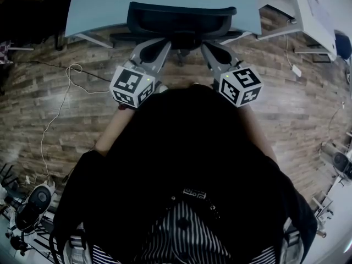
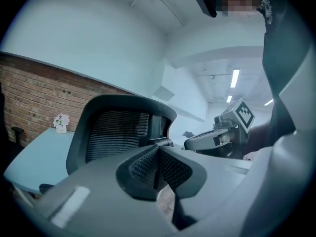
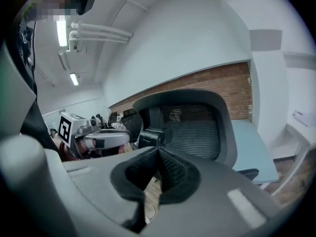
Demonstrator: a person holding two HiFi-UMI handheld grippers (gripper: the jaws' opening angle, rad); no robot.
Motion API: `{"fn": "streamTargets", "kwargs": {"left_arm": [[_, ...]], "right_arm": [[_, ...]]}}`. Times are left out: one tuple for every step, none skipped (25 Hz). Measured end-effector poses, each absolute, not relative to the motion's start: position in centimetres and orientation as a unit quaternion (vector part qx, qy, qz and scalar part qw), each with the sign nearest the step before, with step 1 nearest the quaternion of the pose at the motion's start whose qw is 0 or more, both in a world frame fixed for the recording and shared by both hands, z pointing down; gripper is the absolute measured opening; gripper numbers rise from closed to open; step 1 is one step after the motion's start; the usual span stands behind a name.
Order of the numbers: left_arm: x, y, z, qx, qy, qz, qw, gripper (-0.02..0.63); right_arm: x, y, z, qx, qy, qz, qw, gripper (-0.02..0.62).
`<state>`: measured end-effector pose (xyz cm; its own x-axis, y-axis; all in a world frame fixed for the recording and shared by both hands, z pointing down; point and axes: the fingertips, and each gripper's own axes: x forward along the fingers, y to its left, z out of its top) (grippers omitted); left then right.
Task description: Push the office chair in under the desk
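Note:
The black mesh-backed office chair (image 1: 180, 16) stands with its seat under the light blue desk (image 1: 99, 7), its back toward me. My left gripper (image 1: 165, 44) and right gripper (image 1: 208, 49) point at the chair back side by side, just short of it. In the left gripper view the left gripper (image 2: 158, 153) is shut with nothing between its pads, and the chair back (image 2: 116, 132) rises ahead. In the right gripper view the right gripper (image 3: 159, 154) is shut and empty too, facing the chair back (image 3: 195, 127). Each gripper view also shows the other gripper beside it.
A white cable (image 1: 59, 106) trails over the wood-patterned floor at the left. A second white desk (image 1: 311, 10) stands at the back right, with a plug (image 1: 296, 70) below it. Equipment stands at the lower left (image 1: 33, 202) and right edge (image 1: 338, 159). A small flower pot (image 2: 61, 122) sits on the desk.

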<state>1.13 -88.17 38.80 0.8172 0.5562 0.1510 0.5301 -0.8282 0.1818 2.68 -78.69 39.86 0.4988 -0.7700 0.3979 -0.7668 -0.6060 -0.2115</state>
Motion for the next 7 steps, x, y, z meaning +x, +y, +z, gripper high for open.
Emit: {"fn": "streamTargets", "kwargs": {"left_arm": [[1.14,-88.17,38.89,0.951,0.286,0.100,0.064,0.006],[1.17,-88.11,38.99,0.951,0.286,0.100,0.061,0.006],[1.24,-88.05,39.09,0.951,0.286,0.101,0.059,0.006],[1.33,-88.03,39.14,0.951,0.285,0.102,0.060,0.006],[1.42,-88.05,39.16,0.951,0.285,0.102,0.060,0.006],[1.50,-88.09,39.17,0.951,0.284,0.102,0.061,0.006],[1.57,-88.13,39.18,0.952,0.283,0.101,0.062,0.006]], "right_arm": [[2.76,-78.74,39.79,-0.866,0.444,-0.230,0.002,0.000],[2.85,-78.74,39.75,-0.867,0.444,-0.227,0.000,0.000],[2.94,-78.70,39.73,-0.867,0.445,-0.226,-0.002,0.000],[3.05,-78.67,39.73,-0.867,0.445,-0.225,-0.003,0.000],[3.14,-78.65,39.76,-0.866,0.446,-0.225,-0.003,0.000],[3.21,-78.64,39.81,-0.866,0.446,-0.226,-0.002,0.000],[3.28,-78.64,39.86,-0.866,0.446,-0.227,-0.001,0.000]]}}
